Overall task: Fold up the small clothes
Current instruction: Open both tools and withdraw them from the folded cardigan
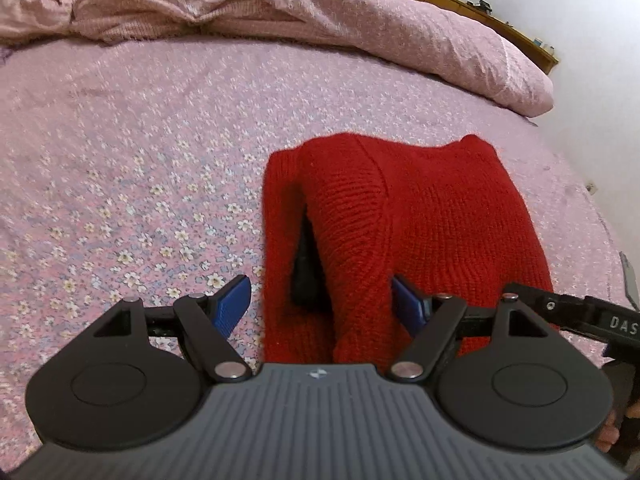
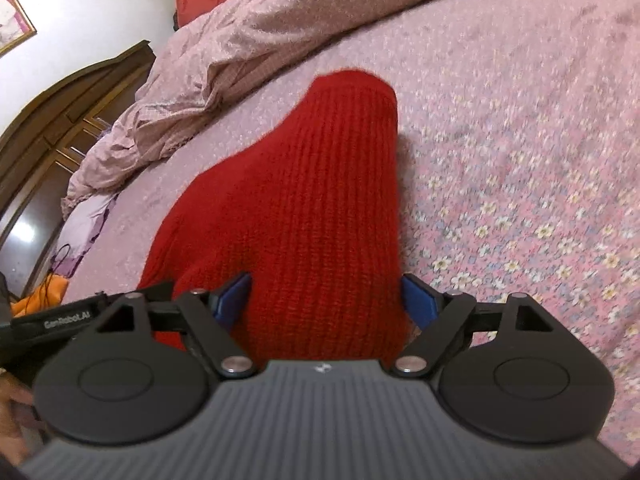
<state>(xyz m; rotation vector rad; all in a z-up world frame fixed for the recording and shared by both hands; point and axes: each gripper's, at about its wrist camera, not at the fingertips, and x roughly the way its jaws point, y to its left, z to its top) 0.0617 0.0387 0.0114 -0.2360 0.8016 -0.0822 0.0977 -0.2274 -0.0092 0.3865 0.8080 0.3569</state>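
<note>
A red knitted sweater [image 1: 400,220] lies partly folded on the bed. In the left wrist view a folded-over flap rises in the middle, with a dark gap under it. My left gripper [image 1: 320,300] is open, its blue fingers [image 1: 234,304] astride the sweater's near left part. In the right wrist view the sweater [image 2: 312,208] stretches away as a long red band. My right gripper [image 2: 326,300] is open, its blue fingers [image 2: 418,300] on either side of the sweater's near end. The right gripper's body [image 1: 592,320] shows at the right of the left wrist view.
The bed has a pink flowered sheet [image 1: 140,160]. A bunched pink quilt [image 1: 320,20] lies along the far side. A dark wooden cabinet [image 2: 48,140] and an orange bag [image 2: 44,292] stand beside the bed at the left.
</note>
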